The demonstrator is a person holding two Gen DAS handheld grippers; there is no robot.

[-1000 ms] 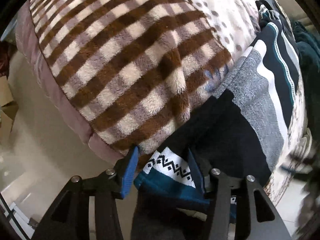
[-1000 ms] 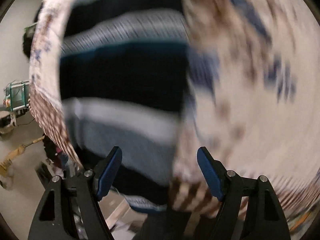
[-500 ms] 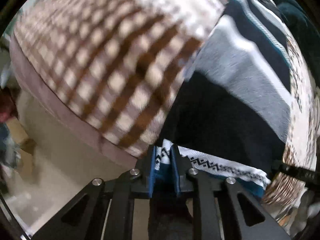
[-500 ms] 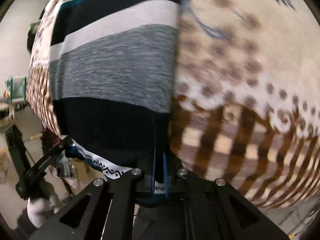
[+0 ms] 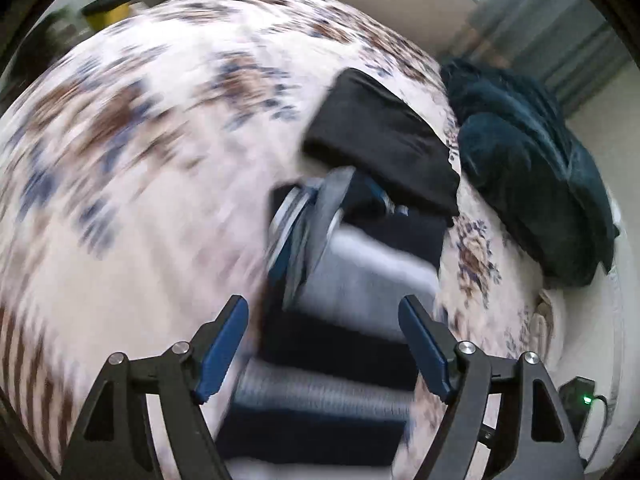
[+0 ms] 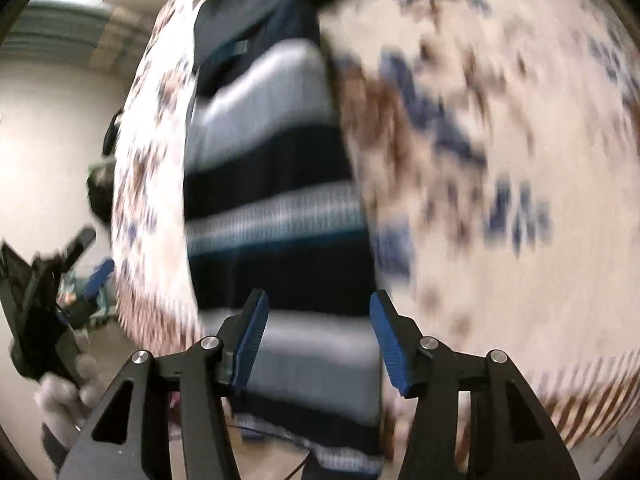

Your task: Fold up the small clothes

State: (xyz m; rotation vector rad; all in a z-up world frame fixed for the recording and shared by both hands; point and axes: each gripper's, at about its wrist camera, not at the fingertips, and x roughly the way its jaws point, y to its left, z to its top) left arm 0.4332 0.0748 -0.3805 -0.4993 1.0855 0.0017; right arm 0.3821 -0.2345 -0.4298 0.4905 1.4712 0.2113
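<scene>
On a bed spread with a floral blanket (image 5: 132, 128), a striped sweater (image 5: 352, 280) in navy, grey and white bands lies part-folded, seen here from both wrist cameras in heavy motion blur. From left to right in the left wrist view: bare blanket, then the sweater with a raised fold of its fabric standing up along its left edge, then a flat black garment (image 5: 380, 140) touching its far end, then a dark teal heap of cloth (image 5: 536, 184) near the bed's right side. The left gripper (image 5: 322, 344) hangs over the sweater with its blue pads spread and nothing between them, its jaws having just been opening. The right gripper (image 6: 316, 340) (viewing the same sweater lengthwise) is likewise parted over a grey band, gripping nothing, its jaws also having just been opening; at that view's left edge a gloved hand holds the other gripper beyond the bed's edge.

The risk from here appears to be the loose raised fold: released and unsupported, it could flop back or land crooked, leaving uneven edges. The sweater's near end also seems to overhang the bed's edge, and its weight could drag it off.

No containers are visible; the clothes rest directly on the blanket.
</scene>
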